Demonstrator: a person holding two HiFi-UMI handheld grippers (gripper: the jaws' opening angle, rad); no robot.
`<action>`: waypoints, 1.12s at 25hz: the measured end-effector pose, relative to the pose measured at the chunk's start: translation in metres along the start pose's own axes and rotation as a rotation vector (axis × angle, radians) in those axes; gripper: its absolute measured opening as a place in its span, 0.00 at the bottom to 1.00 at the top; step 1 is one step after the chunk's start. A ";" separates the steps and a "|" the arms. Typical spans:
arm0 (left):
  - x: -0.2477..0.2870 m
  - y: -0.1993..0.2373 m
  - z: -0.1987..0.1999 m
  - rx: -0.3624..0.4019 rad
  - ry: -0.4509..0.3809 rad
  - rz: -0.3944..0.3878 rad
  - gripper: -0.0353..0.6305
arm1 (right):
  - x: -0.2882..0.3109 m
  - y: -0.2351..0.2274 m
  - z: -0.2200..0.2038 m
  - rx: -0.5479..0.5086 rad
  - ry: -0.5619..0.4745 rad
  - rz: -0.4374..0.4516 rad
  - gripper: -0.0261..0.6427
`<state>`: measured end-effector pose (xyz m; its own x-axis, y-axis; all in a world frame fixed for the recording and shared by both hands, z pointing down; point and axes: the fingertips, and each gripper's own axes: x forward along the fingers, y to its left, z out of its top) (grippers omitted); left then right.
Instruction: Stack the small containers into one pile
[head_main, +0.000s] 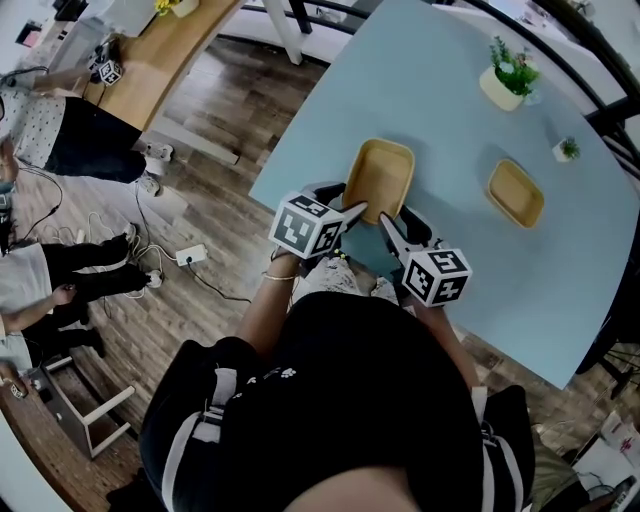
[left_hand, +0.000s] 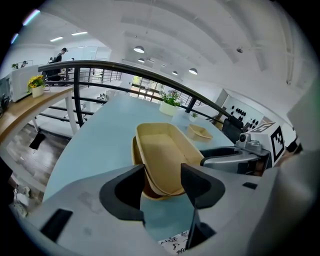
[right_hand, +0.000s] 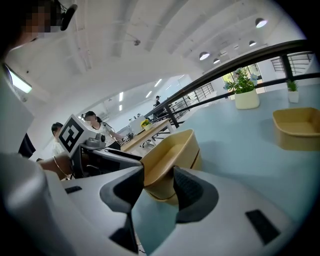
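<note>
The left gripper (left_hand: 162, 170) is clenched on the near end of the stack (head_main: 380, 178). The right gripper (right_hand: 158, 172), just beside it, seems to pinch the rim of the top container (left_hand: 160, 150) at that same end. The top container sits slightly askew in the bottom container (left_hand: 134, 150), so seating looks to be the step in hand; next it needs pressing level, then release. Well right of the stack lies the third container (head_main: 515, 192), not yet added. Beyond the stack stand a large plant (head_main: 510, 70) and a small plant (head_main: 567, 149). In all: three containers, two plants, one table (head_main: 430, 100).
</note>
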<state>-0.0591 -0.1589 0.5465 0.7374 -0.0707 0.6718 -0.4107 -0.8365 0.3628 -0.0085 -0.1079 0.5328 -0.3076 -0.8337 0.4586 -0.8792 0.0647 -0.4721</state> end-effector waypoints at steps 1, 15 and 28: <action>0.001 0.000 -0.001 0.002 0.004 -0.001 0.39 | 0.000 -0.001 -0.002 0.000 0.005 -0.004 0.32; 0.003 0.007 -0.007 0.019 0.020 0.013 0.39 | 0.007 0.001 -0.009 -0.005 0.024 -0.011 0.32; 0.014 0.012 -0.020 0.014 0.041 0.005 0.39 | 0.012 -0.004 -0.020 -0.023 0.058 -0.026 0.33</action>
<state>-0.0644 -0.1593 0.5734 0.7127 -0.0534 0.6995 -0.4067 -0.8439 0.3499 -0.0158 -0.1070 0.5547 -0.3046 -0.8023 0.5133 -0.8949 0.0566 -0.4426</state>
